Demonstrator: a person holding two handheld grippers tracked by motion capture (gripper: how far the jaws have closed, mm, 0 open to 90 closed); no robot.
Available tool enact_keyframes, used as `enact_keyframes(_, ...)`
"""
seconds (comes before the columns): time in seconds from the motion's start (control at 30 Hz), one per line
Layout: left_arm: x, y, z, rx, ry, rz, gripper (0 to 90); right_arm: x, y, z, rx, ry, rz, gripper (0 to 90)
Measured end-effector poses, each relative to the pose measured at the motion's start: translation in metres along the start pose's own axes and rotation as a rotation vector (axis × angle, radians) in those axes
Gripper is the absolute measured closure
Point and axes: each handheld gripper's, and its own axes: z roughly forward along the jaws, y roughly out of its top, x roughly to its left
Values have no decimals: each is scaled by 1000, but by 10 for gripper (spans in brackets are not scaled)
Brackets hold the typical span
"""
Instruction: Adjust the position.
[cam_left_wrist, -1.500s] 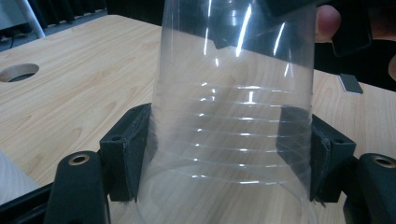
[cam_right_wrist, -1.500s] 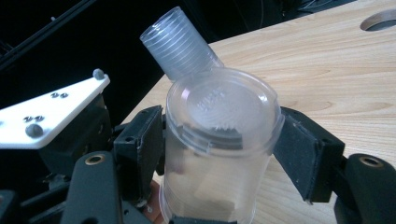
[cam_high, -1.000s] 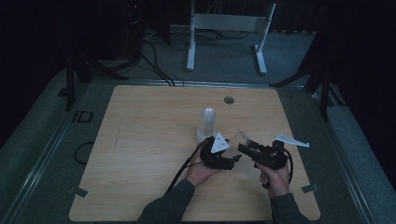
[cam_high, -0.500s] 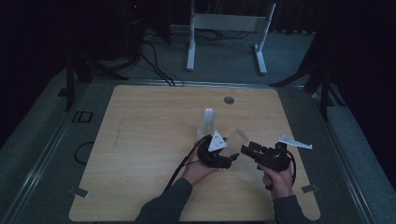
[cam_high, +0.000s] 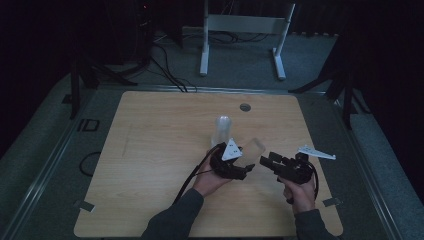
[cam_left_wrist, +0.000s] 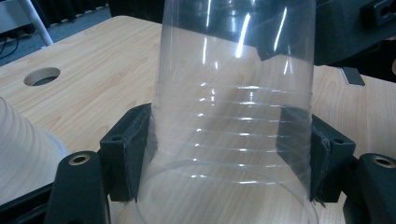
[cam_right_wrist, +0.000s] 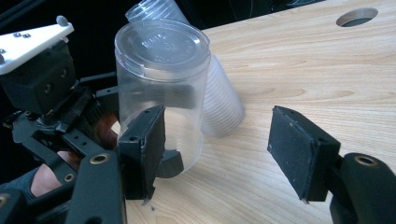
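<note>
Left gripper (cam_high: 248, 169): jaws clamped on the wall of a clear plastic cup (cam_left_wrist: 233, 116), one pad on each side, near its wide open end. The cup is ribbed and see-through with nothing inside; its closed base points away from the gripper. In the right gripper view the same cup (cam_right_wrist: 161, 88) stands base-up between the left gripper (cam_right_wrist: 168, 161) and the right one's near jaw.

Right gripper (cam_high: 264, 161): jaws spread wide, gripping nothing. Bare tabletop (cam_right_wrist: 299, 74) shows between its pads. Its near jaw sits just beside the held cup; whether they touch cannot be told.

Just beyond the held cup: a stack of clear cups (cam_right_wrist: 205, 79), nested, leaning, mouth on the wood. In the high view the stack (cam_high: 222, 130) stands ahead of both grippers, near the table's middle.

Farther out: a round cable hole (cam_high: 245, 107) toward the far edge. Wide open wood lies out to the left gripper's side. The right gripper sits nearer the table (cam_high: 150, 150) edge on its own side. A white metal frame (cam_high: 242, 35) stands on the floor past the far edge.
</note>
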Motion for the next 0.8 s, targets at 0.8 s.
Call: enact_keyframes(0.8,7,6,-7,33,-20,32,287,0,6,-3,29,-38,-45,361)
